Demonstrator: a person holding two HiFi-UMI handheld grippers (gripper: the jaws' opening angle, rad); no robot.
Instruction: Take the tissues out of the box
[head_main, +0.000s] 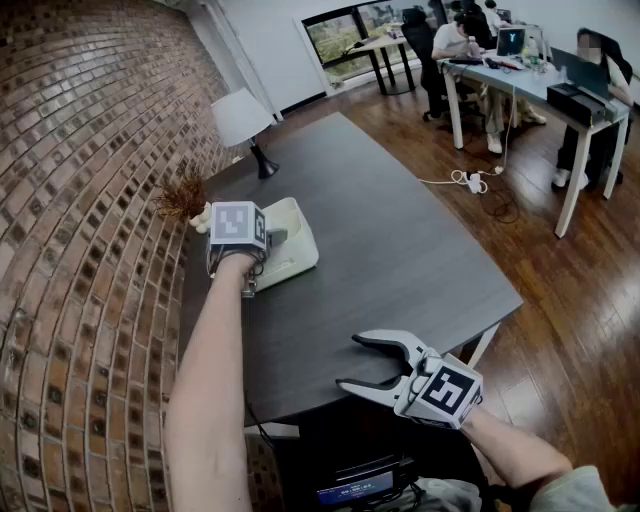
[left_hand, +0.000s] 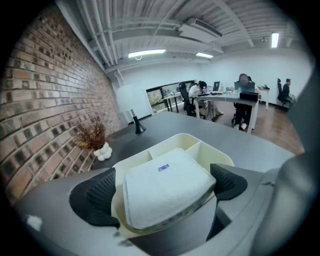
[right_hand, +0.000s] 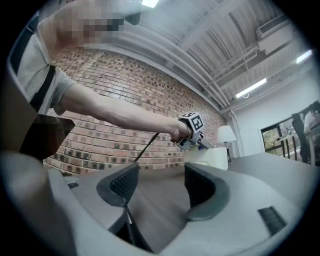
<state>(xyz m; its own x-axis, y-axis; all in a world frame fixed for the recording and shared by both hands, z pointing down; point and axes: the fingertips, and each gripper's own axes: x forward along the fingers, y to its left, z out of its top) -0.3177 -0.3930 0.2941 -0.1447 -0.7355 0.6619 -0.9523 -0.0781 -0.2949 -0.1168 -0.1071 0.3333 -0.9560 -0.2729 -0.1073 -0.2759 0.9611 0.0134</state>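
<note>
Open-plan office. People seated at long white work tables, laptop open, power strip on wood floor; brick wall, strip lights under bare ceiling.

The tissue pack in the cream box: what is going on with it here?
A person holds the left tongs wide open over the cream divided box on the dark table, one jaw on each side of the white tissue pack inside, not yet closed on it. The right tongs hang open and empty near the table's front edge.
</note>
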